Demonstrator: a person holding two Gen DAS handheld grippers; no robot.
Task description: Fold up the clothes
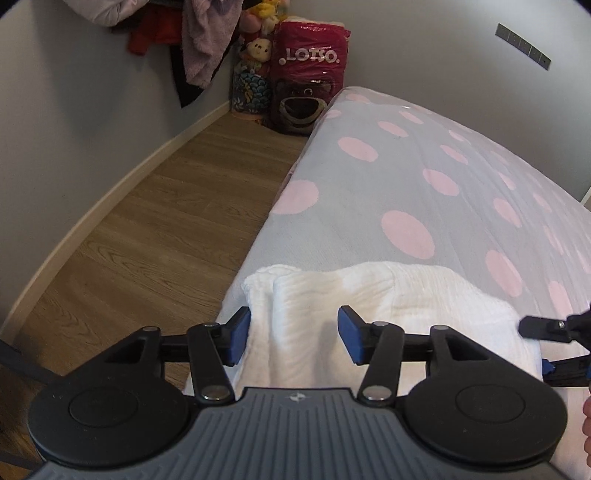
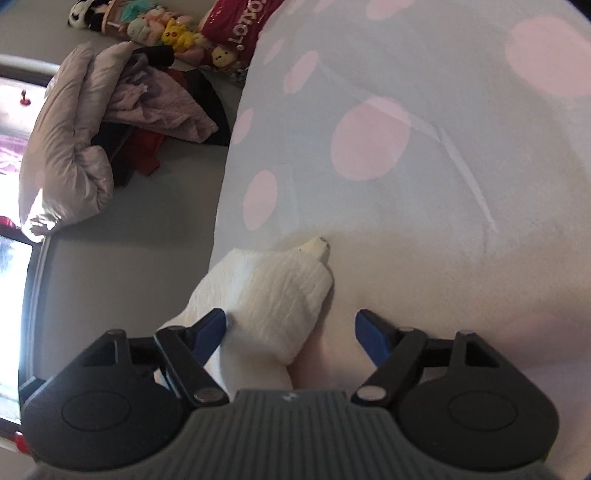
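On polka-dot bed (image 1: pixel 406 177), white garment (image 1: pixel 369 291)

— Any writing in my feeds right now?

— Just one word. In my left wrist view, top centre, a red plastic bag (image 1: pixel 309 55) in the corner reads "LOTSO" in white capitals, above a printed bear face.

— And the right wrist view?

— Same red bag (image 2: pixel 240 22) at the top edge, its white lettering turned sideways and cut off. I can read nothing else.
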